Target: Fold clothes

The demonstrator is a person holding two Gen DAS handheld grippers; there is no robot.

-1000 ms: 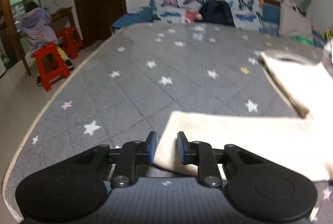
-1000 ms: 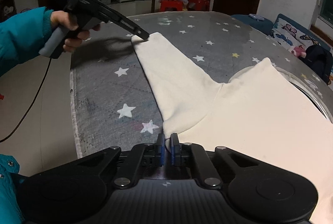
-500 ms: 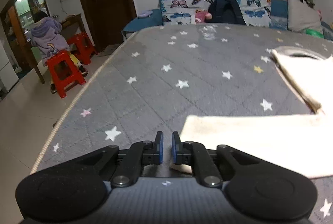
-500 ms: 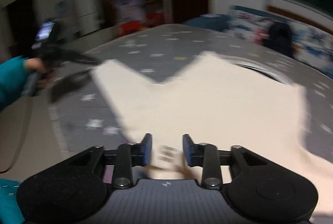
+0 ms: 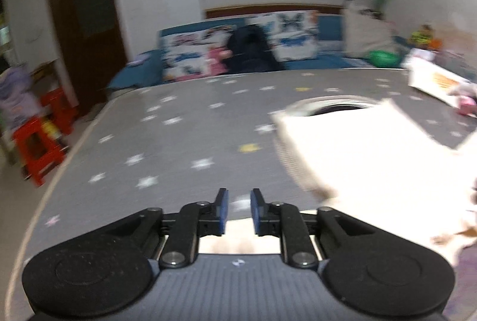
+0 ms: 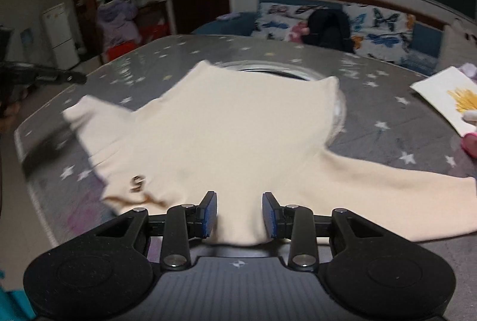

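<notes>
- Cream sweater [image 6: 238,127] lies spread flat on the star-print mattress [image 6: 387,124], hem at the near edge.
- Right tongs [image 6: 239,212] spread, cloth between the pads, unpinched.
- Left tongs [image 5: 238,209] just opened, pinching nothing.

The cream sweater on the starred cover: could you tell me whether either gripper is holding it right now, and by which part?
Neither holds it. The left gripper has just opened with no cloth between its pads; the right gripper stands open around the cream sweater near edge.
</notes>
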